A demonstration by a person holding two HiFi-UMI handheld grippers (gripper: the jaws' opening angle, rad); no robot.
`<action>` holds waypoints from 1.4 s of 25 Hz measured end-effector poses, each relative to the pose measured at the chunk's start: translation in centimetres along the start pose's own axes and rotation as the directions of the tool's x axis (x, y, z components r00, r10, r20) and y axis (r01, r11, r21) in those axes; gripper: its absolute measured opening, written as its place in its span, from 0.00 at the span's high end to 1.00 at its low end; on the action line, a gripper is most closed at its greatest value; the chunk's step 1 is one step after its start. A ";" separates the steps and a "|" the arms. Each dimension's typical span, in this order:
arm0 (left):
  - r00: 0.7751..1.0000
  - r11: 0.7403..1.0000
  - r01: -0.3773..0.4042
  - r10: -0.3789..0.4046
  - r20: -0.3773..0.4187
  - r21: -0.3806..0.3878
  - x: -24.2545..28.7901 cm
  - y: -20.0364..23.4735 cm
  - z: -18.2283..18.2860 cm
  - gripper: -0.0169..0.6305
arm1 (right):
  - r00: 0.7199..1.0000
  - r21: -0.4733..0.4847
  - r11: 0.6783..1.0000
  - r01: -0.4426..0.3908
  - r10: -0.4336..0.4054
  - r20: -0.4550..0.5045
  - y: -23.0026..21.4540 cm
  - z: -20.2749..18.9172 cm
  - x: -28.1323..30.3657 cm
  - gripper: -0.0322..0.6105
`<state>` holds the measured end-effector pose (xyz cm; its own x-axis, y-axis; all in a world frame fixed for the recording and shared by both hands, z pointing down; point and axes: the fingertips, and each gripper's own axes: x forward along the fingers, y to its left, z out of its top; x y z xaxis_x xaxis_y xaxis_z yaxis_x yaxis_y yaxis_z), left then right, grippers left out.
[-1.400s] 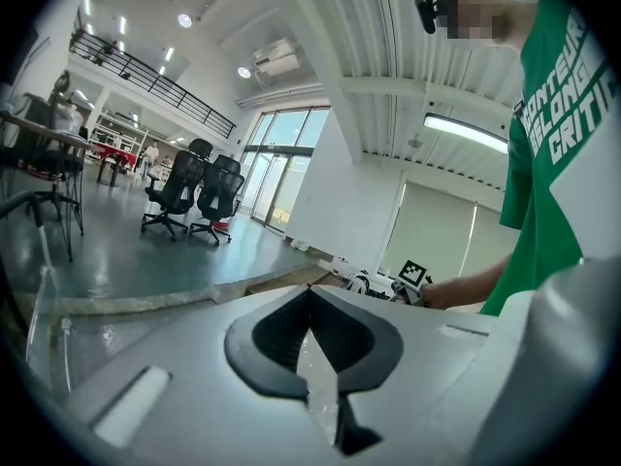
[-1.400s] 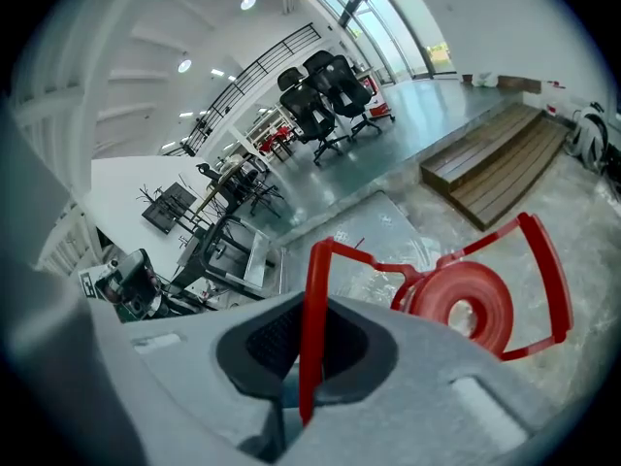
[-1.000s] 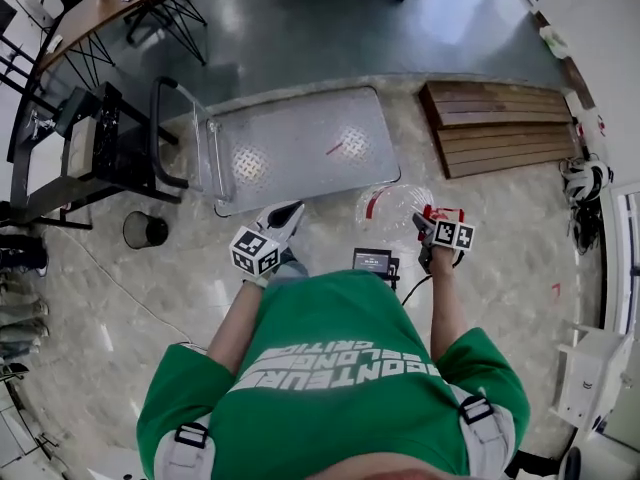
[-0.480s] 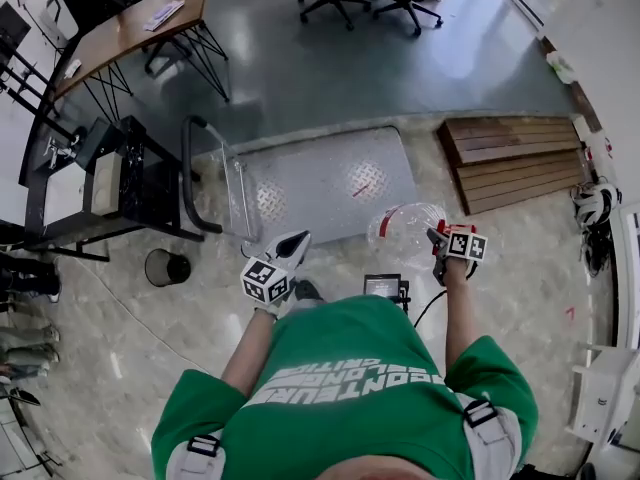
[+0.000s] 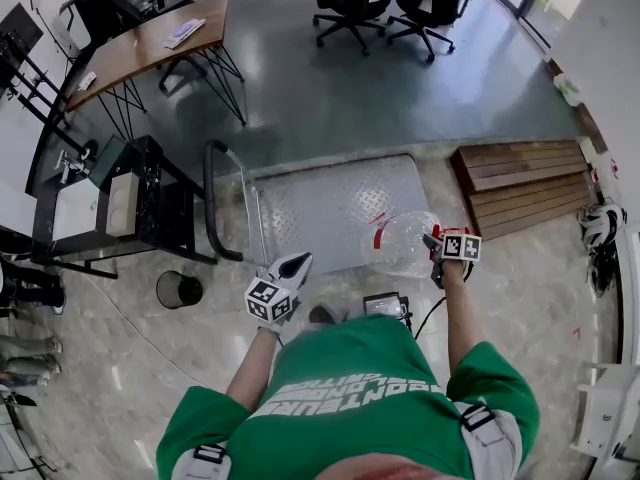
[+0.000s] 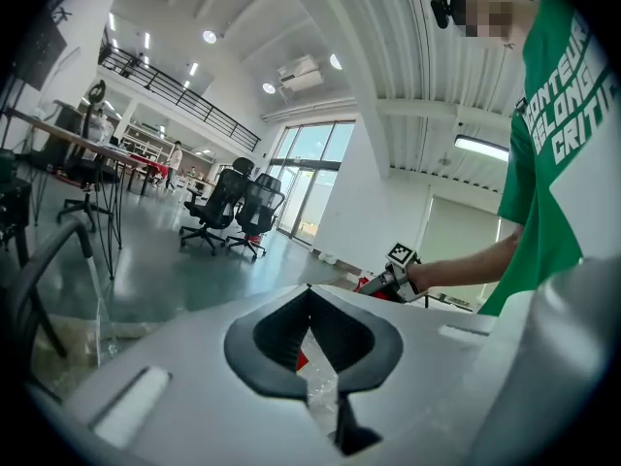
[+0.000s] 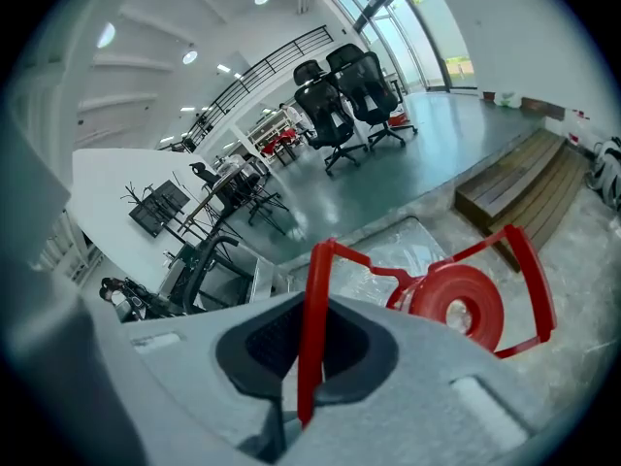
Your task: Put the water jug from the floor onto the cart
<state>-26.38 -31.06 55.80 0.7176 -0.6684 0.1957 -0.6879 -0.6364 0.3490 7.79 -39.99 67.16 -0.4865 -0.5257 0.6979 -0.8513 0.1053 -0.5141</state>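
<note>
My right gripper (image 5: 432, 240) has its jaws pressed together on the thin red plastic handle (image 7: 312, 328) of the big clear plastic water jug (image 5: 402, 243). The handle strip passes straight between the two dark pads. The jug hangs below this grip, and in the head view it is just at the near right corner of the grey metal platform cart (image 5: 320, 203). It partly overlaps the edge of the platform, and I judge that it is off the floor. My left gripper (image 5: 292, 264) carries nothing; its jaws are closed with the tips meeting, and it points toward the cart's near edge, beside the black push bar (image 5: 213, 203).

The jug looks transparent all through, so I think it is empty or almost empty, and light. The walls seem thin and can dent if I squeeze them. The round body is smooth, and flat pads will probably slip on it. The red handle beside the round red cap (image 7: 456, 304) is for me the only good place to hold. It is narrow and rather stiff, but the jug can swing under it like a pendulum. I should carry it slowly and put the bottom flat on the patterned metal, away from the edge, because a light round jug tips or rolls easily
</note>
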 end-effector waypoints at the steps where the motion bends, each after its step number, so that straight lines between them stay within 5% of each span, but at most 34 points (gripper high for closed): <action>1: 1.000 1.000 -0.002 0.002 -0.011 0.013 0.1 0.1 0.1 0.96 | 1.000 -0.004 1.000 -0.002 0.002 -0.007 0.2 0.3 0.6 0.95; 15: 0.992 0.995 -0.096 0.095 -0.079 -0.007 3.1 5.7 1.0 0.96 | 0.977 -0.189 0.982 -0.013 -0.028 -0.210 -0.8 3.4 14.8 0.95; 27: 0.981 0.985 -0.169 0.165 -0.104 -0.033 9.2 8.9 2.6 0.96 | 0.929 -0.303 0.953 0.002 -0.113 -0.352 -4.6 5.7 24.9 0.95; 35: 0.965 0.970 -0.238 0.230 -0.125 -0.056 9.7 10.4 2.6 0.96 | 0.882 -0.374 0.927 -0.028 -0.153 -0.446 -4.6 3.0 31.6 0.95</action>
<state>-26.82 -45.14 58.91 0.5484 -0.7430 0.3837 -0.8316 -0.4365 0.3433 -3.08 -59.61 90.16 -0.3863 -0.1033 0.9166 -0.8492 0.4278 -0.3096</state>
